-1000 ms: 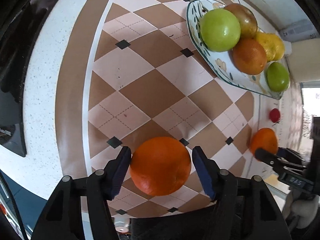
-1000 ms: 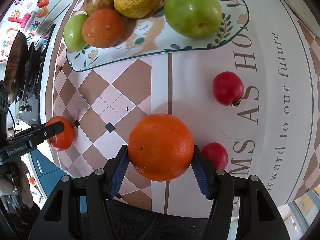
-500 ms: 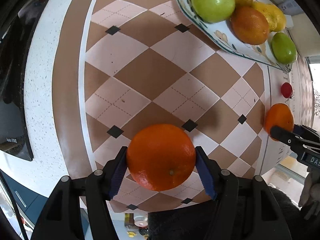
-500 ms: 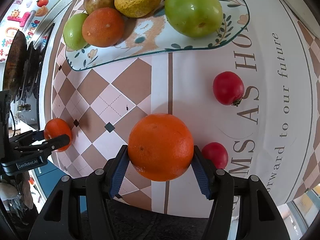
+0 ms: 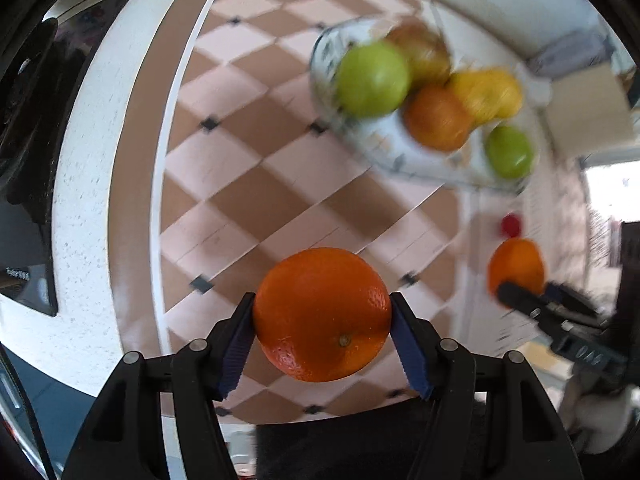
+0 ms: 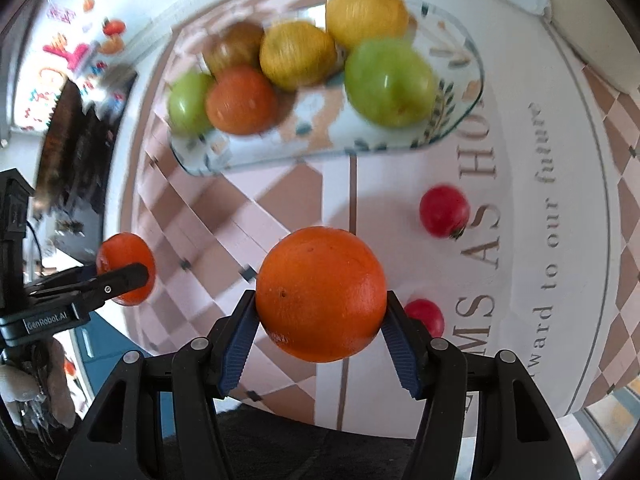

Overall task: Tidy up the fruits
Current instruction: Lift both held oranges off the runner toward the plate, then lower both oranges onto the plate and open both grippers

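My left gripper (image 5: 322, 316) is shut on an orange (image 5: 322, 314) and holds it above the checked mat. My right gripper (image 6: 320, 300) is shut on a second orange (image 6: 320, 294), also lifted. Each held orange shows in the other view, the right one (image 5: 516, 266) and the left one (image 6: 126, 268). The patterned fruit plate (image 5: 384, 148) lies ahead with green apples, an orange, yellow fruit and a brownish fruit; it also shows in the right wrist view (image 6: 452, 132). Two red tomatoes (image 6: 444, 211) (image 6: 425, 316) lie on the mat near my right gripper.
A checked brown and pink mat (image 5: 248, 184) covers a white speckled counter (image 5: 80, 184). A dark stove top (image 5: 24, 132) lies at the left edge. A white part of the mat bears lettering (image 6: 484, 208). A box (image 5: 588, 108) stands behind the plate.
Both grippers have lifted and swung toward the plate with their oranges; the view is blurred by motion. The plate now sits more central in both views.
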